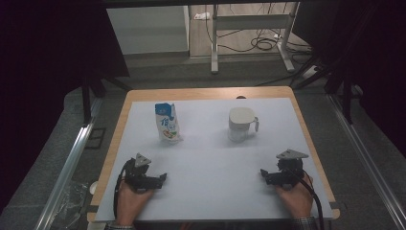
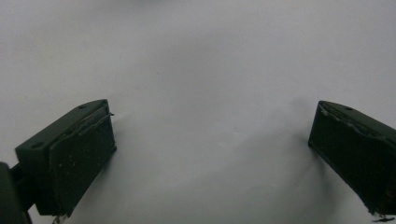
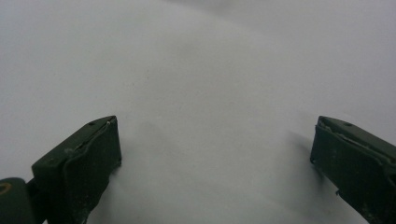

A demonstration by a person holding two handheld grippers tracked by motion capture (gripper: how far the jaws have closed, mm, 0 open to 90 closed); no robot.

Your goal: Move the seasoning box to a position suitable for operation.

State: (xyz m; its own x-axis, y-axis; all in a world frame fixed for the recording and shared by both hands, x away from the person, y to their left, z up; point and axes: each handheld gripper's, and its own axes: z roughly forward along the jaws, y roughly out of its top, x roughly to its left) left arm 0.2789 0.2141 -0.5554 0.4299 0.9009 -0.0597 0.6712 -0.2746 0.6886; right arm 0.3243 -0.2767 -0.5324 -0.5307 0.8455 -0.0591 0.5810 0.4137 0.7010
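A blue and white milk carton (image 1: pixel 167 122) stands upright on the white sheet (image 1: pixel 210 158), back left. A white mug (image 1: pixel 241 123) with its handle to the right stands back right. My left gripper (image 1: pixel 148 179) rests low over the sheet near the front left, held in a hand. Its own view has both black jaws wide apart, so the left gripper (image 2: pixel 212 121) is open over bare sheet. My right gripper (image 1: pixel 275 176) sits near the front right in the other hand. The right gripper (image 3: pixel 217 126) is open too, nothing between its jaws.
The sheet covers a wooden table (image 1: pixel 206 93) whose edge shows at the back and sides. Metal rails (image 1: pixel 72 163) run along both sides below it. A desk frame (image 1: pixel 249 33) and cables lie on the floor beyond.
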